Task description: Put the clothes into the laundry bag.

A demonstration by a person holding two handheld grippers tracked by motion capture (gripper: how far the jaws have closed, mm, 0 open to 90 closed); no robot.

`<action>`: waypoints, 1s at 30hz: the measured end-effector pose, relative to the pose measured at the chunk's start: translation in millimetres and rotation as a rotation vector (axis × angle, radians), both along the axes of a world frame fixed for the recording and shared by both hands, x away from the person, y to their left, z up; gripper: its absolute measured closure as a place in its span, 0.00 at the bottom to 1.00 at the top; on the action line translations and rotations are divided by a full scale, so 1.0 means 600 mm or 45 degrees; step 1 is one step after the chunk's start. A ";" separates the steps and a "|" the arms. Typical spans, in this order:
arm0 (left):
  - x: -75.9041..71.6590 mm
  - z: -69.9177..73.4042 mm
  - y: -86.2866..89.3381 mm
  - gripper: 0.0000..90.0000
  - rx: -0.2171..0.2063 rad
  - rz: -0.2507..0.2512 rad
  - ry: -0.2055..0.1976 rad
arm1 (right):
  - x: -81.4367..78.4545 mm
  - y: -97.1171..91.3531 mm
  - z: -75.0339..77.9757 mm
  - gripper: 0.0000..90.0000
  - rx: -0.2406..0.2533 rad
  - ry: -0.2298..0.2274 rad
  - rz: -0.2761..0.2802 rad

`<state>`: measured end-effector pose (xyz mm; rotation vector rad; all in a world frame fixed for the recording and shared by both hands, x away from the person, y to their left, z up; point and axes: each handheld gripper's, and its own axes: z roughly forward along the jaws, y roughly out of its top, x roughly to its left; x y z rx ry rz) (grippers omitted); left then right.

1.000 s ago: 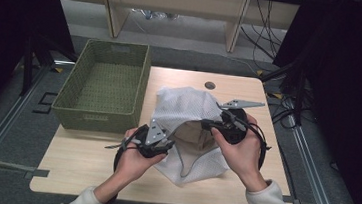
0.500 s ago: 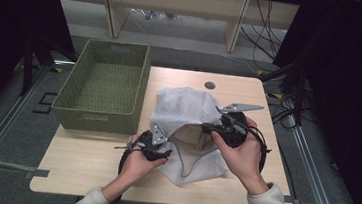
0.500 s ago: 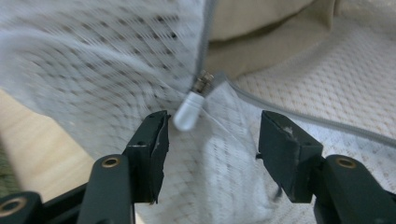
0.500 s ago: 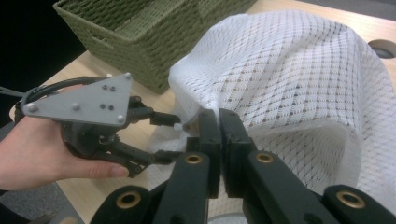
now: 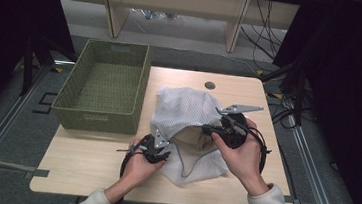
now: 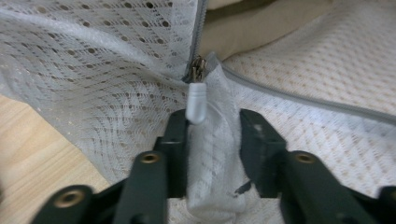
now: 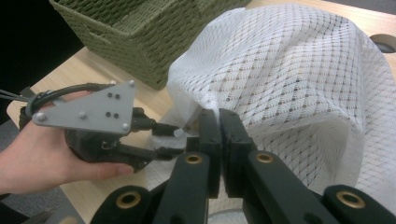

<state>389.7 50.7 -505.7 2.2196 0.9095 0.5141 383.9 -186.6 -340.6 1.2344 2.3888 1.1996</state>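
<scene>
At centre frame on the table, the mesh laundry bag hangs from the clamped right gripper, while the left gripper, jaws just closing, straddles fabric beside the zipper pull, which could slip free.

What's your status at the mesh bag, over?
Right gripper shut on mesh bag edge. Left gripper jaws just closing around fabric tab under zipper pull. Nothing blocking.

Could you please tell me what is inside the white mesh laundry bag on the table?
Through the unzipped opening of the mesh bag, a beige fabric item shows; the mesh covers the rest, so I cannot identify it.
</scene>
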 end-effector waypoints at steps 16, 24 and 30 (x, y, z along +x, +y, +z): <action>-0.002 0.021 0.030 0.99 -0.152 0.010 0.012 | 0.000 0.000 -0.016 1.00 -0.019 0.026 -0.011; -0.020 0.039 0.060 0.99 -0.169 0.023 -0.025 | -0.001 0.002 -0.023 1.00 -0.028 0.047 -0.022; -0.037 0.044 0.088 0.99 -0.174 0.039 -0.036 | 0.001 0.001 -0.037 1.00 -0.066 0.072 0.008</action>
